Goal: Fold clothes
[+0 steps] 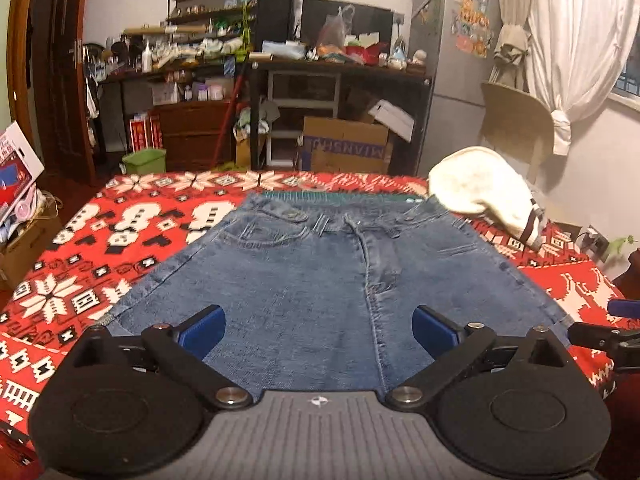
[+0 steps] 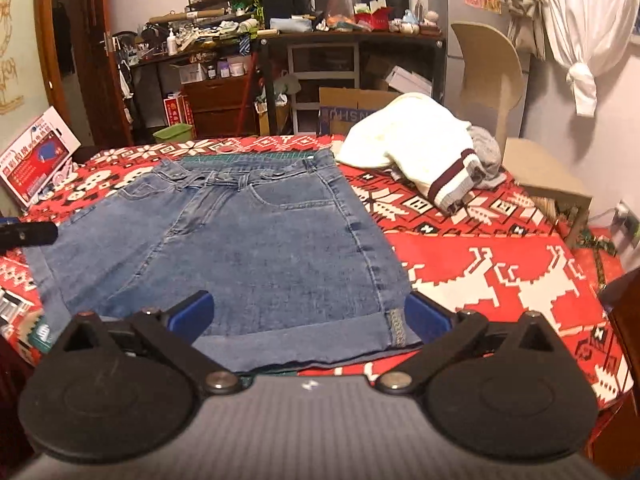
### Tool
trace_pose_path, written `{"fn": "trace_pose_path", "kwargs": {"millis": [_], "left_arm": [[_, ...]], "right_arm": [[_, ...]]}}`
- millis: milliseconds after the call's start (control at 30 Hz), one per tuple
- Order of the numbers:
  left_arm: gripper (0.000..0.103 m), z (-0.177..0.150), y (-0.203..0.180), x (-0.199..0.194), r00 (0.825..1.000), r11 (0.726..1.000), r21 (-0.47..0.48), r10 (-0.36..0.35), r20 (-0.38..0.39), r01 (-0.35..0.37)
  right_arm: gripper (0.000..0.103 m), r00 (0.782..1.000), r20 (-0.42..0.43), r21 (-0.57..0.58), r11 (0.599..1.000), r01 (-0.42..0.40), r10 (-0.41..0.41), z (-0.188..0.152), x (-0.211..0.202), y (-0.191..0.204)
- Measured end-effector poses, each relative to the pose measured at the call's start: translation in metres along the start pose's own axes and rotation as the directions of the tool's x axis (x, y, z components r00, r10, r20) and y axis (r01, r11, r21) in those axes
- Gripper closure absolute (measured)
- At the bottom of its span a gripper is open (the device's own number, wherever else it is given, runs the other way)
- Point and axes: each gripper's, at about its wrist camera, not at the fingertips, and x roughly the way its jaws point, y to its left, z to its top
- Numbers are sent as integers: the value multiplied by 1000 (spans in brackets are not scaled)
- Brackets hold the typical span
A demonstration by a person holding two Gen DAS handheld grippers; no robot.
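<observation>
Blue denim jeans (image 1: 304,280) lie flat on the red patterned cloth, waistband at the far end, legs folded up so the near edge is a fold. My left gripper (image 1: 319,330) hovers over the near left part of the jeans, wide open, nothing between its blue pads (image 1: 204,330). My right gripper (image 2: 310,316) hangs over the near right corner of the jeans (image 2: 240,240), also wide open and holding nothing. A turned-up hem (image 2: 394,326) shows beside its right pad. The tip of the other gripper appears at each view's edge.
A white knit garment with dark red stripes (image 2: 420,148) lies heaped at the far right of the red cloth (image 2: 500,264), over a grey item (image 2: 486,152). A beige chair (image 2: 492,80) stands behind it. Cluttered shelves and boxes (image 1: 344,144) fill the back wall.
</observation>
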Motion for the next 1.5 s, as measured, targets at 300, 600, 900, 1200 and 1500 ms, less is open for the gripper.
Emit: {"fn": "trace_pose_path", "kwargs": {"millis": [300,600,900,1200,1500], "left_arm": [[6,-4,44,11,999,974,-226,15,-43,-24],[59,-4,76,15,999,966,-257,27,-33,-35],[93,-19,99,41,989,961,-264,50,-141,-86],[94,-26,105,45,979,962,-254,53,-197,-104],[96,-18,138,44,970,934,-295,151,-191,-203]], "right_arm": [[49,996,-83,62,998,24,-18,-10,44,-19],[67,994,-91,57,996,73,-67,-14,64,-27],[66,992,-104,42,997,70,-66,-19,52,-25],[80,995,-93,23,999,42,-40,-12,44,-13],[78,993,-120,37,999,-7,12,-17,50,-6]]}}
